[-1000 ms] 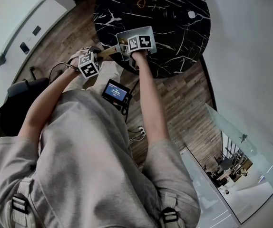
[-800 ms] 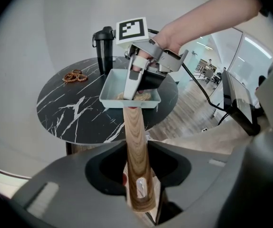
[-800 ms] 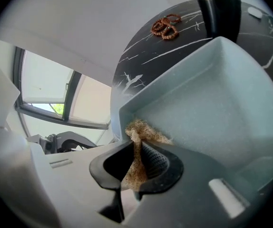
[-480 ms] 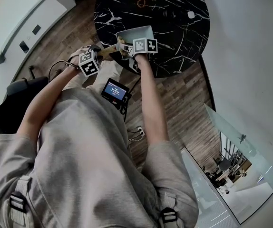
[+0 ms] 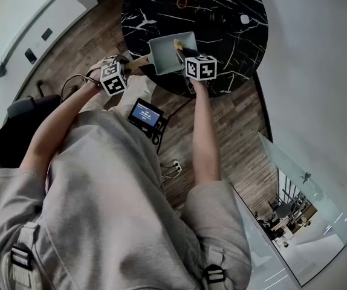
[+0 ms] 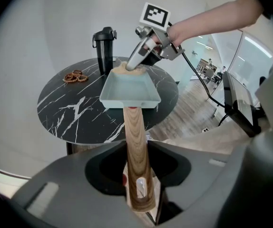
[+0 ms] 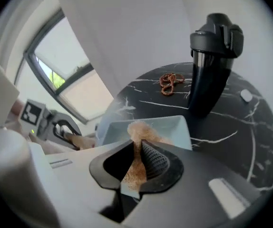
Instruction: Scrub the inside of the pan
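A pale blue rectangular pan rests on the round black marble table. Its wooden handle runs back between the jaws of my left gripper, which is shut on it. My right gripper is shut on a tan scrubbing pad. From the left gripper view, the right gripper slants down over the pan, and the pad sits at the pan's far rim. In the head view the right gripper is over the pan's right side.
A black lidded bottle stands just behind the pan, with a brown coiled cord to its left. A small white object lies near the table's far right edge. A screen device hangs below the table's near edge.
My right gripper has lifted and swung right with the pad, from over the pan's middle to its right side, rolling as it went. The pan's inside now shows. The left gripper stays still.
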`<state>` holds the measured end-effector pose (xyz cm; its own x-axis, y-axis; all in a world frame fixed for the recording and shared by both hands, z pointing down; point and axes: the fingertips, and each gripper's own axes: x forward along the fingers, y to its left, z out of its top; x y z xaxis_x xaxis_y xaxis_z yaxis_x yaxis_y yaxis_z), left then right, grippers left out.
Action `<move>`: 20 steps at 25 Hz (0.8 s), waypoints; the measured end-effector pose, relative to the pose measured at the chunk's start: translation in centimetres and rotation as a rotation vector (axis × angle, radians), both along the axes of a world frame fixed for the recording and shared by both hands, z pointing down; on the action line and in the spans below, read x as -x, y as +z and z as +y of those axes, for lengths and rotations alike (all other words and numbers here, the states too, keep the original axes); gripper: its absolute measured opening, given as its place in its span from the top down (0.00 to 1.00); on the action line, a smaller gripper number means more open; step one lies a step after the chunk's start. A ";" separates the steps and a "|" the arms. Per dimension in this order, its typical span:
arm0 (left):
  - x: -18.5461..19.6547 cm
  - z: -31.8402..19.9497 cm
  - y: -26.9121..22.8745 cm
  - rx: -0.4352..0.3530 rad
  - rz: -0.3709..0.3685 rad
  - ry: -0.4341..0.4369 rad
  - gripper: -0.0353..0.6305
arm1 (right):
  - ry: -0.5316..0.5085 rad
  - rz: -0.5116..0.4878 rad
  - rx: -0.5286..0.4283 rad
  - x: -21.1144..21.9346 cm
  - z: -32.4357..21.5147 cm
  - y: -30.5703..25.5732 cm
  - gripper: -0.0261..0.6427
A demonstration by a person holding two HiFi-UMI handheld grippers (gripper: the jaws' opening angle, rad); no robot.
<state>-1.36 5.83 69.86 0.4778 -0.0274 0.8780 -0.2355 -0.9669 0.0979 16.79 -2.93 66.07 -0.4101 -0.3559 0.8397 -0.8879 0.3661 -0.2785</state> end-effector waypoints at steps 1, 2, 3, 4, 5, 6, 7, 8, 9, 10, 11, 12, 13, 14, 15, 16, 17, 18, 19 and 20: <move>0.0 0.0 0.0 0.000 0.000 0.000 0.74 | -0.041 0.086 0.002 -1.1 0.3 0.5 0.87; 0.0 0.0 0.0 -0.002 -0.001 0.000 0.74 | -0.073 0.152 0.010 -2.1 0.7 1.1 0.87; 0.0 0.0 0.0 -0.003 -0.002 0.000 0.74 | -0.095 0.198 0.022 -2.8 1.0 1.6 0.87; 0.0 0.0 0.0 -0.002 -0.003 -0.001 0.74 | -0.110 0.230 0.037 -3.3 1.2 2.2 0.87; 0.0 0.0 0.0 -0.001 -0.004 -0.002 0.74 | -0.119 0.257 0.053 -3.8 1.4 2.7 0.87; 0.0 0.0 0.0 0.000 -0.003 -0.003 0.74 | -0.127 0.285 0.069 -4.2 1.6 3.3 0.87; 0.0 0.0 0.0 -0.001 -0.003 -0.003 0.74 | -0.135 0.313 0.086 -4.6 1.7 3.8 0.87; 0.0 0.0 0.0 -0.003 -0.004 -0.005 0.74 | -0.142 0.339 0.104 -4.9 1.8 4.3 0.87; 0.1 -0.2 0.0 -0.006 -0.004 -0.007 0.74 | -0.147 0.360 0.124 -5.1 2.0 4.9 0.87; 0.1 -0.2 0.1 -0.006 -0.003 -0.013 0.74 | -0.147 0.373 0.144 -5.3 2.1 5.4 0.87; 0.1 -0.3 0.1 0.002 0.000 -0.022 0.74 | -0.141 0.378 0.165 -5.4 2.3 5.8 0.87; 0.1 -0.2 0.1 0.018 0.005 -0.036 0.74 | -0.128 0.376 0.183 -5.5 2.4 6.0 0.87; 0.1 -0.2 0.1 0.033 0.010 -0.052 0.74 | -0.112 0.369 0.198 -5.5 2.4 6.1 0.87; 0.2 -0.2 0.0 0.045 0.014 -0.067 0.74 | -0.096 0.358 0.214 -5.5 2.4 6.2 0.87; 0.2 -0.3 0.0 0.052 0.018 -0.080 0.74 | -0.079 0.343 0.235 -5.4 2.5 6.2 0.87; 0.2 -0.4 0.0 0.059 0.019 -0.093 0.74 | -0.062 0.327 0.259 -5.4 2.6 6.3 0.87; 0.2 -0.6 0.0 0.062 0.018 -0.102 0.74 | -0.044 0.312 0.281 -5.5 2.7 6.4 0.87; 0.2 -0.8 0.0 0.063 0.015 -0.107 0.74 | -0.029 0.300 0.299 -5.5 3.0 6.5 0.87; 0.2 -0.9 0.1 0.061 0.010 -0.106 0.74 | -0.018 0.291 0.317 -5.5 3.3 6.6 0.87; 0.2 -0.9 0.1 0.061 0.004 -0.104 0.74 | -0.011 0.286 0.330 -5.5 3.6 6.6 0.87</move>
